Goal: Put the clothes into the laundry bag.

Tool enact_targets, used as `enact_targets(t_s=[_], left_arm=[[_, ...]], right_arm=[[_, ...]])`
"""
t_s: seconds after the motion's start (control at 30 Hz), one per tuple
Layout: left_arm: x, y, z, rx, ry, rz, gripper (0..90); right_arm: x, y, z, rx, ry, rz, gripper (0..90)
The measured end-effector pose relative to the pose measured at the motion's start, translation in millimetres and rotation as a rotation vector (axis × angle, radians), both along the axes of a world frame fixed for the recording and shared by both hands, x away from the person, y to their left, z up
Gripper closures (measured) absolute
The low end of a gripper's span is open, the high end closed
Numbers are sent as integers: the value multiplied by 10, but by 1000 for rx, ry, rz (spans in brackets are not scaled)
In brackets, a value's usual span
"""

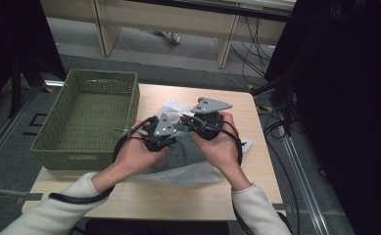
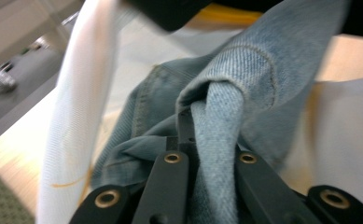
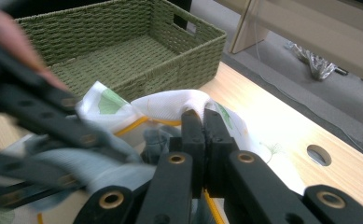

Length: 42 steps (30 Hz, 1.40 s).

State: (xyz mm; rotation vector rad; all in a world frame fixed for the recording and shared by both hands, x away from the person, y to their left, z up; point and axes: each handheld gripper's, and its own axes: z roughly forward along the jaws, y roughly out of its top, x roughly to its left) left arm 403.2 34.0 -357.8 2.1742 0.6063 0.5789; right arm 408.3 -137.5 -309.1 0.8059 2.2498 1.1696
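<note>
Along my left gripper (image 2: pixel 207 154), I am seeing my fingers (image 2: pixel 170 182) clenched on a rolled fold of the denim cloth (image 2: pixel 244 60), which is rising between them; pale white fabric (image 2: pixel 76 116) is hanging just beside it. Along my right gripper (image 3: pixel 202 140), my fingers (image 3: pixel 193 135) are pressed together on the edge of that white fabric (image 3: pixel 170 100), which carries green leaf prints and a yellow line, with a bit of the denim (image 3: pixel 156 140) showing just left of them. That view is also catching my other gripper, blurred, at the left, and the green woven basket (image 3: pixel 123 51) beyond.

From above, I am holding both grippers close together over the pile, my left gripper (image 1: pixel 159 134) and right gripper (image 1: pixel 205 120) nearly touching, palms cupped around them and turned inward, white sleeves (image 1: pixel 56 205) coming in from below. The denim (image 1: pixel 183 152) is lying on the white fabric (image 1: pixel 193 174) at the middle of the tabletop (image 1: pixel 178 200). The basket (image 1: pixel 60 152) is sitting just left of the pile.
</note>
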Motion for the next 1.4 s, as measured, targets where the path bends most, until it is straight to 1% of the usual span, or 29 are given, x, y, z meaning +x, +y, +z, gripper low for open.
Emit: enact_targets(t_s=[0.03, 0.17, 0.27, 0.33, 0.4, 0.5, 0.6, 0.63, 0.67, 0.7, 0.73, 0.8, 0.83, 0.87, 0.97, 1.0, 1.03, 1.07, 1.1, 1.13, 1.17, 1.2, 1.27, 1.33, 1.37, 1.4], left_arm=[[42, -20, -23, 7, 4, 11, 871], [183, -108, -116, 51, -7, 60, 869], [243, -170, -195, 84, -12, 69, 866], [259, -214, -254, 120, -27, 68, 861], [267, -259, -318, 140, -34, 65, 855], [284, -314, -417, 167, -34, 59, 849], [303, -363, -539, 215, -30, 50, 846], [310, -380, -587, 222, -32, 54, 846], [312, -392, -615, 228, -28, 45, 846], [317, -402, -642, 249, -35, 45, 844], [329, -413, -667, 264, -19, 26, 843], [342, -442, -717, 284, -16, 25, 839], [354, -452, -731, 296, -11, 20, 836], [365, -462, -745, 295, -5, 15, 831], [377, -464, -748, 294, -4, 8, 803], [370, -452, -735, 289, -5, 3, 781], [357, -433, -718, 275, -15, -5, 731], [336, -405, -695, 249, -28, -5, 663], [311, -372, -667, 215, -31, -14, 587], [279, -341, -635, 178, -33, -25, 515], [241, -304, -588, 161, -51, -41, 474], [198, -266, -536, 146, -61, -62, 446], [110, -181, -426, 105, -66, -76, 396], [35, -81, -314, 64, -65, -109, 366], [2, -23, -264, 48, -72, -125, 363], [-23, 41, -220, 43, -84, -139, 360]], right_arm=[[4, -8, 2, 2, 0, 0, 900], [20, -48, 13, 12, 2, -12, 900], [27, -80, 28, 18, -5, -23, 900], [31, -96, 32, 25, -6, -32, 900], [37, -106, 30, 28, -8, -41, 900], [56, -127, 22, 32, -13, -58, 900], [78, -144, 9, 36, -17, -73, 900], [86, -149, 1, 35, -12, -77, 900], [97, -156, -11, 33, -13, -81, 900], [106, -160, -19, 32, -13, -83, 900], [113, -164, -28, 32, -9, -87, 900], [137, -173, -50, 29, -3, -93, 900], [135, -171, -58, 33, 7, -99, 900], [146, -177, -64, 24, 2, -93, 900], [154, -183, -69, 24, 2, -94, 900], [155, -184, -70, 25, 1, -96, 900], [155, -189, -71, 24, 2, -99, 900], [155, -194, -71, 25, 5, -102, 900], [149, -194, -72, 33, 19, -111, 900], [158, -204, -72, 29, 12, -107, 900], [166, -211, -72, 24, 4, -109, 900], [172, -217, -71, 24, 3, -105, 900], [174, -222, -71, 23, 3, -108, 900], [176, -222, -70, 23, 6, -110, 900], [179, -221, -74, 25, 6, -109, 900], [181, -221, -76, 24, 5, -109, 900]])
